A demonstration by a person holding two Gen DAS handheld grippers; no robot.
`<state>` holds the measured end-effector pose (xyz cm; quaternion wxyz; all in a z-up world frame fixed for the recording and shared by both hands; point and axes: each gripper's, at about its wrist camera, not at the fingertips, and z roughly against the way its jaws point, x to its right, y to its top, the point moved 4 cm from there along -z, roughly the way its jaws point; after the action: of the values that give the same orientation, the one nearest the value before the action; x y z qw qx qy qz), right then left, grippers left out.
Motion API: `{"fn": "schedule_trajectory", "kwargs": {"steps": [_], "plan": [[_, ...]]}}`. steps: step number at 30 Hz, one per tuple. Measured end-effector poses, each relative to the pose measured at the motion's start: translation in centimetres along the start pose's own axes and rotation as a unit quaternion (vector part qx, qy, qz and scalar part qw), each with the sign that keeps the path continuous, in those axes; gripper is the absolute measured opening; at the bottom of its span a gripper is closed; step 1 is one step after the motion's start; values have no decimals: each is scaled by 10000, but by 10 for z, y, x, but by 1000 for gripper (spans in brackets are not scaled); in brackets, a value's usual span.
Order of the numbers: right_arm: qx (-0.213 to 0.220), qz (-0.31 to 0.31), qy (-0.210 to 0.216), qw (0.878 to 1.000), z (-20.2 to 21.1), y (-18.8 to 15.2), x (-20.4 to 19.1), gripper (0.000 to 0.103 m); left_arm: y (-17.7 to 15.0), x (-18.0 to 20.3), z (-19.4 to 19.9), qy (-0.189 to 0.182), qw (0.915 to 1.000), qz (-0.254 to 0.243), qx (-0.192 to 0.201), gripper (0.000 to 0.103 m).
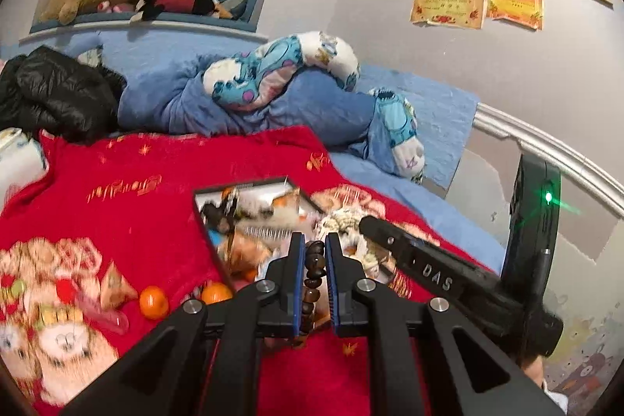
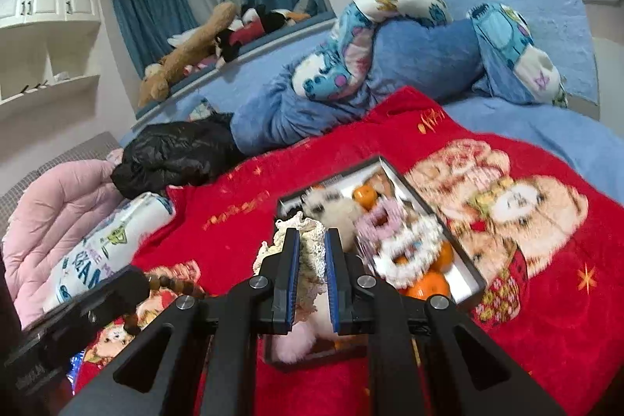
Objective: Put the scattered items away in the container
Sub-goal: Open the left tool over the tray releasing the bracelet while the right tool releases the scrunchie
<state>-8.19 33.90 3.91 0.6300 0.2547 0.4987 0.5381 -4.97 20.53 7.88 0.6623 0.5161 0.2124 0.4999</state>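
Observation:
A shallow dark-rimmed box (image 1: pixel 202 217) lies on the red blanket and holds fruit and soft items; it also shows in the right wrist view (image 2: pixel 464 260). My left gripper (image 1: pixel 315 245) is shut on a string of dark brown wooden beads (image 1: pixel 314 271), held near the box's front edge. The beads also hang at the left of the right wrist view (image 2: pixel 171 285). My right gripper (image 2: pixel 312 240) is shut on a cream lace cloth (image 2: pixel 312 256) above the box's near end. Two tangerines (image 1: pixel 154 302) lie loose on the blanket left of the box.
A red printed blanket (image 1: pixel 117 190) covers the bed. A small wrapped packet (image 1: pixel 115 285) lies by the tangerines. A blue quilt with patterned pyjamas (image 1: pixel 273 73) and a black jacket (image 1: pixel 58 92) lie behind. A pink quilt (image 2: pixel 50 205) lies at the left.

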Motion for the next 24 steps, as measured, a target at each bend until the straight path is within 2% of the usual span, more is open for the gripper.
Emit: {"fn": "schedule_trajectory", "kwargs": {"steps": [7,11,13,15,18,24], "plan": [[215,-24,115,9997,-10,49,-5,13,69,8,-22,215,9976,-646,145,11],[510,86,57,9986,-30,84,-3,13,104,7,-35,398,9941,-948,349,11],[529,207,-15,9984,-46,98,-1,13,121,3,-47,357,9942,-914,449,11],[469,189,-72,9987,-67,111,5,13,134,-2,-65,362,9943,-878,482,11],[160,63,-19,9998,-104,124,20,13,144,-11,-96,301,9953,-802,443,11],[-283,136,-135,9994,-157,120,52,13,138,-42,-170,295,9974,-586,309,11]]}}
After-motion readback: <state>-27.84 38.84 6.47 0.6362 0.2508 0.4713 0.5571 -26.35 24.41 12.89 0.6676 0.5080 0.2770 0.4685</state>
